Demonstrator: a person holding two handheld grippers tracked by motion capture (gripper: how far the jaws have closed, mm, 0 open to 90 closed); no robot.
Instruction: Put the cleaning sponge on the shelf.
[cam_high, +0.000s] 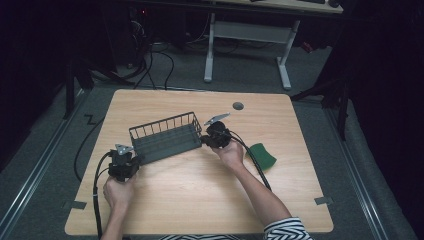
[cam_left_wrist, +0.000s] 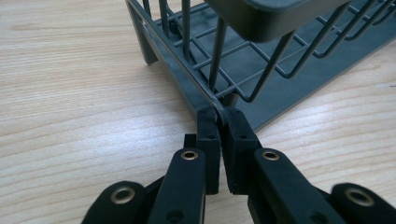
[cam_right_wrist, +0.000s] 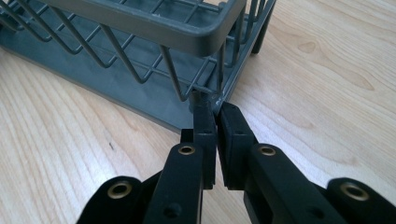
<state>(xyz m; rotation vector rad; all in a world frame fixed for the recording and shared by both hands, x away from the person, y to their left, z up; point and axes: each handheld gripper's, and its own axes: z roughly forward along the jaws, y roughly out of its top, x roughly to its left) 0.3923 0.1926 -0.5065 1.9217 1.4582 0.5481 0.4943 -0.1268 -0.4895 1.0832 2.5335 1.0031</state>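
A dark grey wire basket (cam_high: 165, 136) rests on the wooden table (cam_high: 200, 190), its long side running from lower left to upper right. My left gripper (cam_high: 131, 161) is shut on the basket's lower wire at its near left corner; the left gripper view shows the wire (cam_left_wrist: 220, 108) pinched between the jaws, with my left gripper (cam_left_wrist: 219, 122) low over the table. At the basket's right end my right gripper (cam_high: 204, 140) is shut on the bottom corner wire (cam_right_wrist: 215, 100); my right gripper (cam_right_wrist: 215, 116) holds it just above the wood. Nothing lies inside the basket.
A green sponge (cam_high: 262, 155) lies on the table right of the right hand. A grey round cable port (cam_high: 238, 105) sits near the far edge. A white-legged desk (cam_high: 245, 30) stands beyond the table, and cables trail off the left side.
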